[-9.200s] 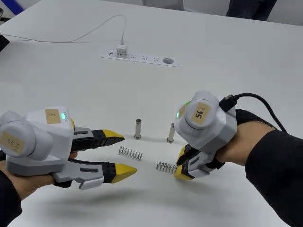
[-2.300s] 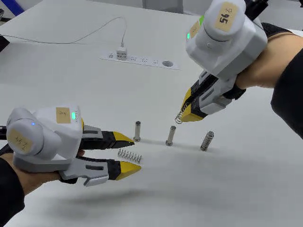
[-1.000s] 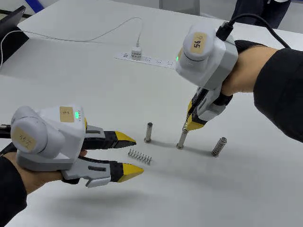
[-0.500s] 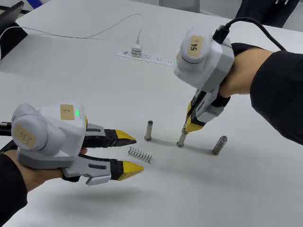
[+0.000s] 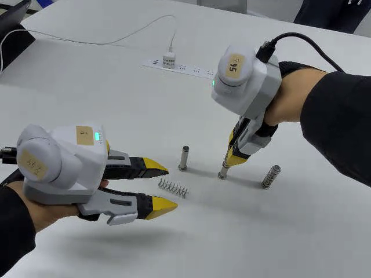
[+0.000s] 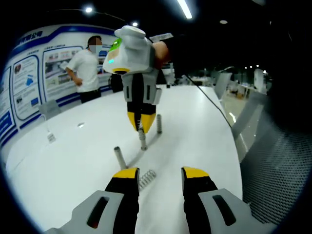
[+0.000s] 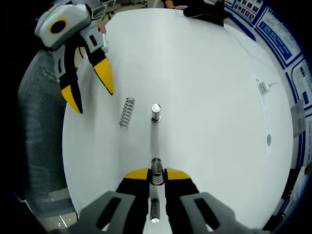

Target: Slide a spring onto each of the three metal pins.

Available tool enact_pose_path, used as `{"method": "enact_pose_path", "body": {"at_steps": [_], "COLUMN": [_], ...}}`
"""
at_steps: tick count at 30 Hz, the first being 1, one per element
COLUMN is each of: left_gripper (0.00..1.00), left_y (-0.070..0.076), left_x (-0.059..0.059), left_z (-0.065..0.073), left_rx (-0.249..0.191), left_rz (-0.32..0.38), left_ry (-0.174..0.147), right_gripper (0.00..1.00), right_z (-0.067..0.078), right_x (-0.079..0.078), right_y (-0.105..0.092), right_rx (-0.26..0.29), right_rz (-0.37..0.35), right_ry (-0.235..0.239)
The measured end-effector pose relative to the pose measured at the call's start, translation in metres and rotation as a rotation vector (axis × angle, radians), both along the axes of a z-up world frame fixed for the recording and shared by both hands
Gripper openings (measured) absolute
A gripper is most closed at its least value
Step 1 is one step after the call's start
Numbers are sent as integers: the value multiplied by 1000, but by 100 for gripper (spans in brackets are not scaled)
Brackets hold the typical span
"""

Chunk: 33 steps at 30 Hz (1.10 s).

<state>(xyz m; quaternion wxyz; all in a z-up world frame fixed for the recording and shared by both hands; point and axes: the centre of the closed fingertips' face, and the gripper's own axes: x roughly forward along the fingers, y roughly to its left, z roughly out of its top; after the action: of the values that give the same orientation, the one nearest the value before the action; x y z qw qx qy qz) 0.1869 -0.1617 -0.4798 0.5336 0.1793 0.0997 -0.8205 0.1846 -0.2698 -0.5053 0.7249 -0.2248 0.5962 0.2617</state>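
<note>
White workbench top (image 5: 87,92) across the head view, with a white power strip (image 5: 182,66) and a white plug (image 5: 168,59) at the upper middle. Right of centre, the white-bodied right gripper (image 5: 232,161) with black-and-yellow jaws, pointing steeply down. Pinches a small coiled metal spring (image 7: 156,170) between nearly closed jaw tips, at the bottom centre of the right gripper view. Holds that spring right at the top of the middle short metal pin (image 5: 223,172); possibly threaded over the pin's tip, hard to say from these angles. Left of it, well apart, a bare upright metal pin (image 5: 184,157). To the right, a third metal pin (image 5: 275,169) standing upright with a seated spring (image 5: 269,179) wrapped around it. Below the bare pin, a loose spring (image 5: 174,187) lying flat on the table. At lower left, the left gripper (image 5: 168,186), level above the surface, jaws spread wide and gripping nothing. In the left gripper view, loose spring just beyond the picture-left jaw tip, not between the jaws. At that view's upper left, a person in a white shirt (image 6: 85,68) beside blue-and-white wall panels (image 6: 27,83).
</note>
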Motion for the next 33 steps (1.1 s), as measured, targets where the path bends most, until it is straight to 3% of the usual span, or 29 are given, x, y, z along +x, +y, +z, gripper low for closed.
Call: {"method": "enact_pose_path", "body": {"at_steps": [33], "left_gripper": [35], "left_y": [0], "left_x": [3], "left_z": [0], "left_rx": [4], "left_rz": [8], "left_ry": [2], "right_gripper": [13], "right_z": [-24], "right_x": [-3], "right_y": [2], "right_rx": [7], "right_rz": [-28], "right_ry": [21]}}
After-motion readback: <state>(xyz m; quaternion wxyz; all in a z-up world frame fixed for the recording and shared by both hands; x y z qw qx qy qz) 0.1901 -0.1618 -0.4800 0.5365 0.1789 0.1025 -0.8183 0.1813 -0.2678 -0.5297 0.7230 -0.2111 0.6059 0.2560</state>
